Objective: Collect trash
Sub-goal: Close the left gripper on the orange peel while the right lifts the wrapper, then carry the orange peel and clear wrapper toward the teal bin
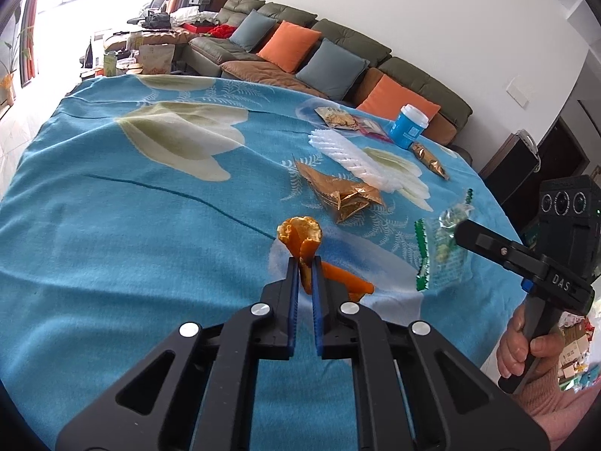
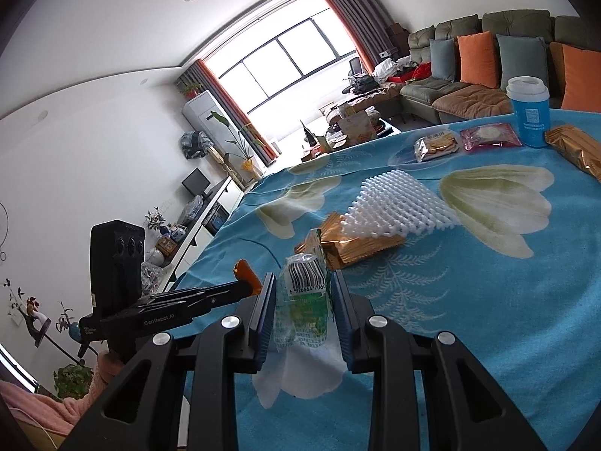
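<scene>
Trash lies scattered over the right half of a table under a blue flowered cloth point(image 1: 112, 225), and both grippers already have a piece each. Going left to right in the left wrist view: the left gripper point(image 1: 306, 263) has its jaws nearly together, pinching an orange peel point(image 1: 300, 235) by its lower edge so the curled part stands up above the fingertips. More peel point(image 1: 349, 280) shows just behind the right finger; whether it is the same piece hanging down or a second one on the cloth I cannot tell. The thin grip suits a thin, limp scrap, and holding it low should keep it from slipping out.

Next comes a crumpled gold wrapper point(image 1: 342, 193), with a white foam fruit net point(image 1: 351, 156) just beyond it. Further back sit two snack packets point(image 2: 435, 146), one pink, then a blue lidded cup point(image 1: 407, 126) and a long gold packet point(image 1: 430, 159) near the table's far edge.

At the right, the right gripper point(image 2: 302, 300) is partly closed on a clear green-printed wrapper point(image 2: 304, 297), barcode facing the camera. The film bunches between the pads, which explains why the jaws stand wider than the left pair. A hand point(image 1: 526, 342) grips its handle.

No bin shows in either view, so where the pieces go is unknown. Judging by the litter left, the collecting is at an early stage.
</scene>
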The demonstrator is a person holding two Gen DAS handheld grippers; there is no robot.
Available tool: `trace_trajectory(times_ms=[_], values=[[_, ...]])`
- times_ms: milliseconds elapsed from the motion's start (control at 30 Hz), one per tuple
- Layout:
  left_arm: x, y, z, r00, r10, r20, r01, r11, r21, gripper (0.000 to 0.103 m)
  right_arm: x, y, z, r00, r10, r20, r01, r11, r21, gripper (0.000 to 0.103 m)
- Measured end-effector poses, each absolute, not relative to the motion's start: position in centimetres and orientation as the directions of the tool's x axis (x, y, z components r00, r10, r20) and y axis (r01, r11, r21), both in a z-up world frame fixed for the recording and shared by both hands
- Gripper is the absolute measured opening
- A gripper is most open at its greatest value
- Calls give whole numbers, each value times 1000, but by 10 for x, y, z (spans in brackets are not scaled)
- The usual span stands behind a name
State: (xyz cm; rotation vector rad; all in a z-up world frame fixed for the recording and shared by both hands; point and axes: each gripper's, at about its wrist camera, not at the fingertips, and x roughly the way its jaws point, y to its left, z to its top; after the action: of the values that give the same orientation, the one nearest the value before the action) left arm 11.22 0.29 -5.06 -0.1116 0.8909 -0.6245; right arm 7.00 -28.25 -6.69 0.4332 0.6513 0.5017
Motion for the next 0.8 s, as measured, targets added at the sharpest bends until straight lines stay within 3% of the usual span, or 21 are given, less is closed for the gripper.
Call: trace_trajectory(times_ms=[800], values=[[61,107,-33,581,-472,-663,334,881,-334,7,92,-204,-57,577,683,-447,-444,722,530,28]])
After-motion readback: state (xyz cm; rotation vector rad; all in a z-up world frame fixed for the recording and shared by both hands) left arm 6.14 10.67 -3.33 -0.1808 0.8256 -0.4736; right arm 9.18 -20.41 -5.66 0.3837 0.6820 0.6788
